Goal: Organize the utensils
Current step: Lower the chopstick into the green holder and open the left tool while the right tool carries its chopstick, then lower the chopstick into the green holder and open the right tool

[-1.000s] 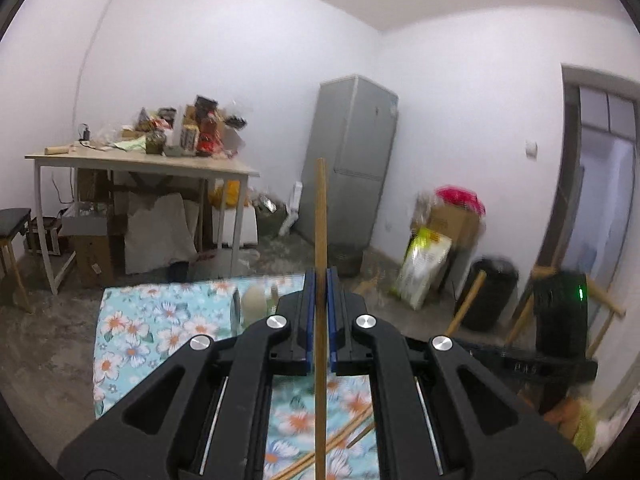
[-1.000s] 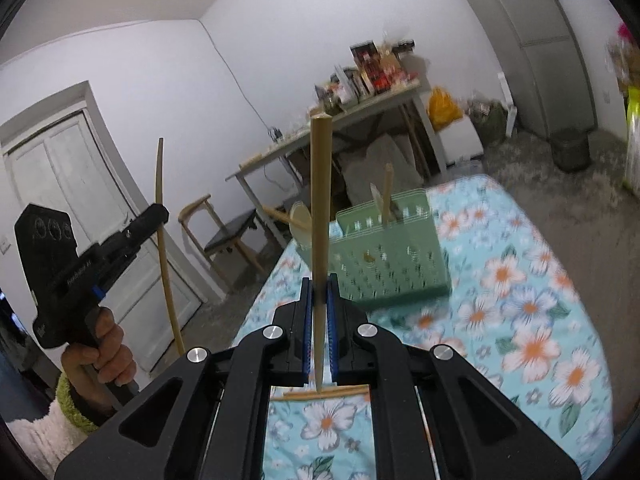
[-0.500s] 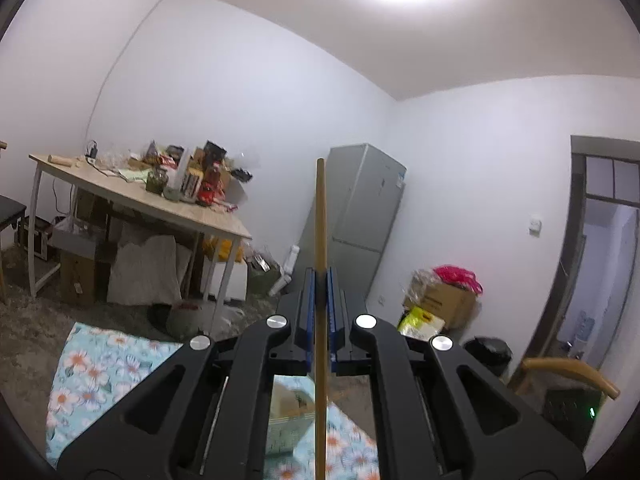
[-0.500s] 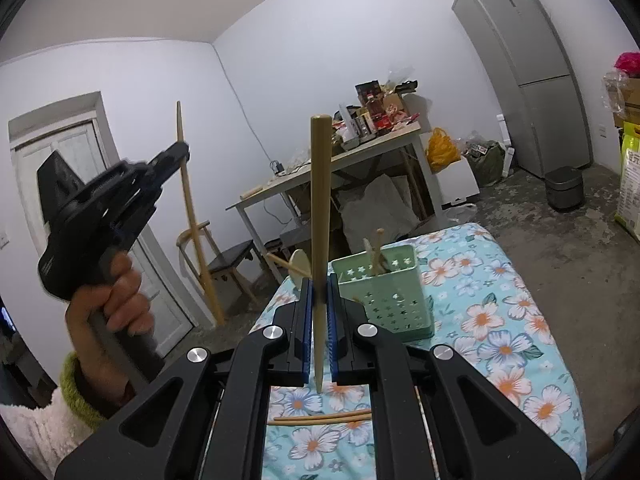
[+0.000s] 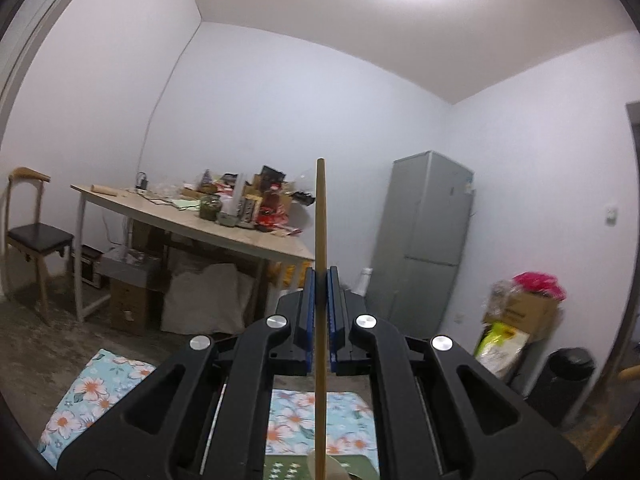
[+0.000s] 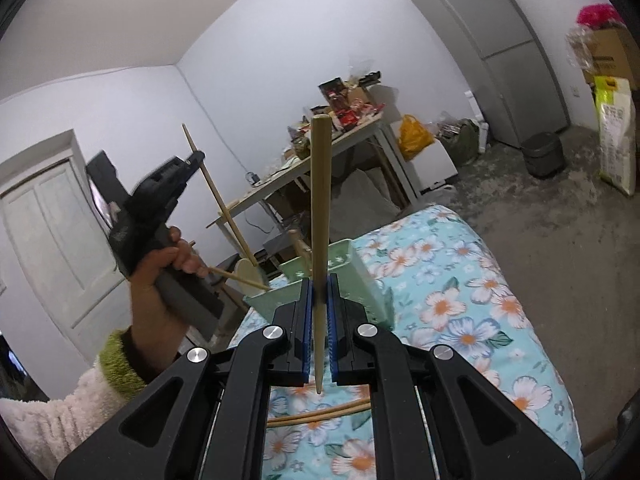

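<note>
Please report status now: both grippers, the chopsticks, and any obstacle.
Left gripper shut on one thin wooden chopstick. Right gripper shut on a thicker wooden chopstick. Green plastic utensil basket ahead, nothing blocking it.

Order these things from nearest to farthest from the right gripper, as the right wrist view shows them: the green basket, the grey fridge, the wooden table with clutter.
1. green basket, just ahead of the right gripper, on the floral cloth.
2. wooden table, behind the basket, mid-room.
3. grey fridge, by the far wall, upper right.
</note>
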`<state>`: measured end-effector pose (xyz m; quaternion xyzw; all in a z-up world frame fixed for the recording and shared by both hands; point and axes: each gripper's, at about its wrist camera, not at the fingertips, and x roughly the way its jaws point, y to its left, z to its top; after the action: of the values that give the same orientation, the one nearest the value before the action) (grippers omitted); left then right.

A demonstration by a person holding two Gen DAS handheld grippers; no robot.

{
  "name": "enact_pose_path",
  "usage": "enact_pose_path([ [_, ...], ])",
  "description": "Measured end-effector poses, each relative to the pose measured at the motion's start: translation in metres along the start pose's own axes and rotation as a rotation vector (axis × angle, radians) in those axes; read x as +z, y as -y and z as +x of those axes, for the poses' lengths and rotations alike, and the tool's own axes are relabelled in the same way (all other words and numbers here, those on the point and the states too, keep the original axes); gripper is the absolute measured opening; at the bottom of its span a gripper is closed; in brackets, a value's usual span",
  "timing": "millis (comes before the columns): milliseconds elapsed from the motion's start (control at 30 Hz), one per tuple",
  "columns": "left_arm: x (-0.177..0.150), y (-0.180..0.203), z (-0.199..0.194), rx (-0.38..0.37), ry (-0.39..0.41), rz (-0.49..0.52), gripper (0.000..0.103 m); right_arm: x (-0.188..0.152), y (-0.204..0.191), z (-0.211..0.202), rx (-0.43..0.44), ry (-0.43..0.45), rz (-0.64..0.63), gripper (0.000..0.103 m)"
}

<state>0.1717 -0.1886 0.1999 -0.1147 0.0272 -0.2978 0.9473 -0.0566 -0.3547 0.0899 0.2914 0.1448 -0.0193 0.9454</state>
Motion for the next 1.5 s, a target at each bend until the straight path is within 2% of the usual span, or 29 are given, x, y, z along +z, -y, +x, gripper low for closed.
enact_pose_path([
  [300, -0.049, 0.003, 0.051, 0.121, -0.046, 0.062, 0.005, 0.0, 0.024, 0.002, -0.018, -0.013, 0.03, 0.007],
  [467, -0.061, 0.001, 0.058, 0.15, -0.058, 0.101, 0.006, -0.002, 0.029, 0.001, -0.02, -0.019, 0.043, 0.007],
  [533, -0.059, 0.002, 0.051, 0.147, -0.061, 0.097, 0.018, -0.001, 0.028, 0.001, -0.022, -0.019, 0.039, 0.007],
  [567, -0.057, 0.002, 0.047, 0.141, -0.064, 0.094, 0.02, -0.001, 0.027, 0.001, -0.022, -0.019, 0.036, 0.007],
  [667, -0.05, 0.0, 0.034, 0.134, -0.06, 0.098, 0.026, -0.001, 0.022, -0.001, -0.017, -0.018, 0.027, 0.007],
  [733, -0.04, -0.002, 0.018, 0.131, -0.05, 0.083, 0.036, 0.0, 0.017, -0.003, -0.014, -0.012, 0.016, 0.007],
  [833, -0.025, -0.006, -0.008, 0.12, -0.037, 0.048, 0.043, 0.003, 0.009, -0.007, -0.008, -0.001, -0.005, 0.007],
  [1033, -0.005, -0.024, -0.074, 0.032, -0.055, -0.017, 0.064, 0.014, -0.015, -0.012, 0.021, 0.022, -0.065, 0.007],
  [1200, -0.019, -0.045, -0.119, -0.008, -0.148, -0.014, 0.072, 0.027, -0.041, -0.007, 0.051, 0.054, -0.135, 0.007],
  [1500, -0.082, -0.081, -0.181, 0.005, -0.316, -0.037, 0.075, 0.064, -0.097, 0.023, 0.094, 0.111, -0.25, 0.007],
])
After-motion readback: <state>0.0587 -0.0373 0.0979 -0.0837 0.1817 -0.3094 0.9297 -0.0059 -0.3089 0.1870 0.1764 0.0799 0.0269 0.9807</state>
